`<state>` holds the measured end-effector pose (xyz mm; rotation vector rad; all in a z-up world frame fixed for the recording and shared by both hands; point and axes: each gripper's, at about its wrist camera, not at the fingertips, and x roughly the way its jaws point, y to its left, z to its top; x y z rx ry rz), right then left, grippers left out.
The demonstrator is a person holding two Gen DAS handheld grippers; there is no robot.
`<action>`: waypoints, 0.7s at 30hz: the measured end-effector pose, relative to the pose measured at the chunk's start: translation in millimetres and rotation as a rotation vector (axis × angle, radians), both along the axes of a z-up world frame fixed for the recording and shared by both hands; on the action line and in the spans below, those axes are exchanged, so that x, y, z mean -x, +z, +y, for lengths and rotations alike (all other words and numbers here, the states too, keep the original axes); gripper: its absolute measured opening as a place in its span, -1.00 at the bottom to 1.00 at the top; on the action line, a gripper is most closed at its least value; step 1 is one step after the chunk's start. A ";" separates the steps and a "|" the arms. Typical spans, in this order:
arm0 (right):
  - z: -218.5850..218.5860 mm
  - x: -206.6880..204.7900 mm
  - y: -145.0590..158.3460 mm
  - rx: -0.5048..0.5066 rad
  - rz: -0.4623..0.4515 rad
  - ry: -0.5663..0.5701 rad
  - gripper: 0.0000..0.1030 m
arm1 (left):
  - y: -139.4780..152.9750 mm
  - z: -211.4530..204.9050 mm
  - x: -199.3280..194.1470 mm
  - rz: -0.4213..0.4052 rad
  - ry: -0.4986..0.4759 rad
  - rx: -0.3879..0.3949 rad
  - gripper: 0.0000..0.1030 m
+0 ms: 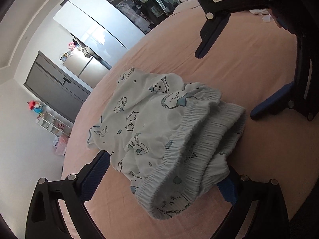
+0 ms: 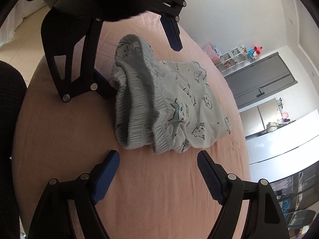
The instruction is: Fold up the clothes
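Note:
A pair of white shorts (image 1: 159, 123) with blue cartoon prints and an elastic waistband lies bunched on the pink bed sheet (image 1: 229, 59). My left gripper (image 1: 165, 171) is open, its fingers either side of the waistband end, which lies between them. In the right wrist view the shorts (image 2: 169, 103) lie ahead of my right gripper (image 2: 158, 159), which is open and empty just short of the waistband. The left gripper (image 2: 143, 67) shows from the far side, and the right gripper (image 1: 225, 85) shows in the left wrist view beyond the shorts.
The bed's edge curves past the shorts, with a grey cabinet (image 1: 57, 91), a toy shelf (image 1: 53, 123) and a dark glass cabinet (image 1: 139, 6) beyond. A few small white items (image 1: 263, 14) lie at the bed's far end. A dark sleeve (image 2: 10, 103) is at left.

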<state>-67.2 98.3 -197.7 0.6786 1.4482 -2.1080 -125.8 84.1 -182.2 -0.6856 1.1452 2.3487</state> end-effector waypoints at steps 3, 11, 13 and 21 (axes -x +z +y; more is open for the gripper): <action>-1.0 1.6 0.2 0.010 -0.008 0.000 0.55 | 4.5 -3.1 6.6 -0.082 -0.001 -0.059 0.48; -3.4 3.1 0.0 0.044 0.014 0.005 0.55 | 13.0 -8.7 21.2 -0.210 0.019 -0.182 -0.24; -3.6 4.0 0.1 0.052 0.013 0.002 0.55 | 16.8 -10.9 24.9 -0.225 0.029 -0.212 -0.30; -6.6 4.8 0.8 0.069 0.037 0.006 0.55 | 40.0 -11.6 37.5 -0.243 0.038 -0.268 -0.33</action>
